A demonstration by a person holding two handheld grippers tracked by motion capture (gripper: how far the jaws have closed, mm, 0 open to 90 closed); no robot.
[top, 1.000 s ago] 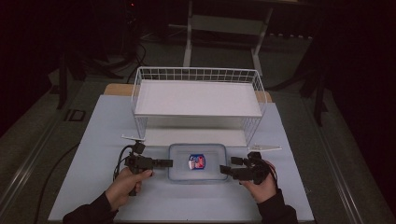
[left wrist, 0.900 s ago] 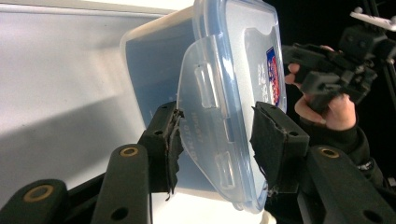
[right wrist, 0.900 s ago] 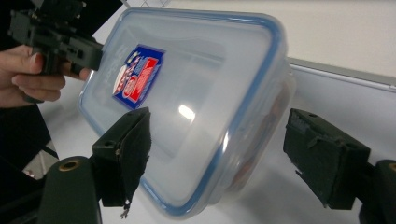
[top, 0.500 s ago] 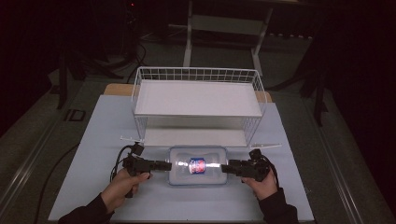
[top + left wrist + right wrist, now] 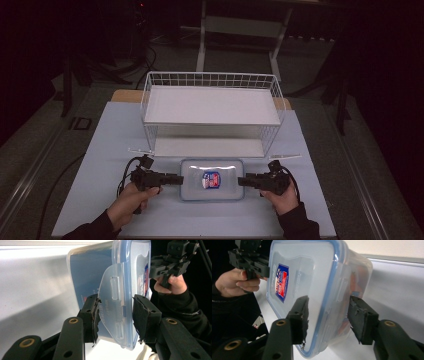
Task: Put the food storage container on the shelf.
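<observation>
Clear plastic container (image 5: 212, 179) with blue-rimmed lid and red-blue label sits on the tabletop (image 5: 100, 150) just in front of the white wire rack (image 5: 212, 107). Left claw (image 5: 176, 178) at the container's left end, jaws released around the side latch flap (image 5: 113, 312). Right claw (image 5: 242, 181) at its right end, jaws spread either side of the lid edge, not clenched.

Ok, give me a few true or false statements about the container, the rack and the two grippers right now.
1. The container lies between the left gripper and the right gripper. True.
2. The container's lid is off. False: the blue-rimmed lid is on.
3. The wire rack stands beyond the container. True.
4. The left gripper's jaws are clamped on the rack. False: they are open around the container's end latch flap.
</observation>
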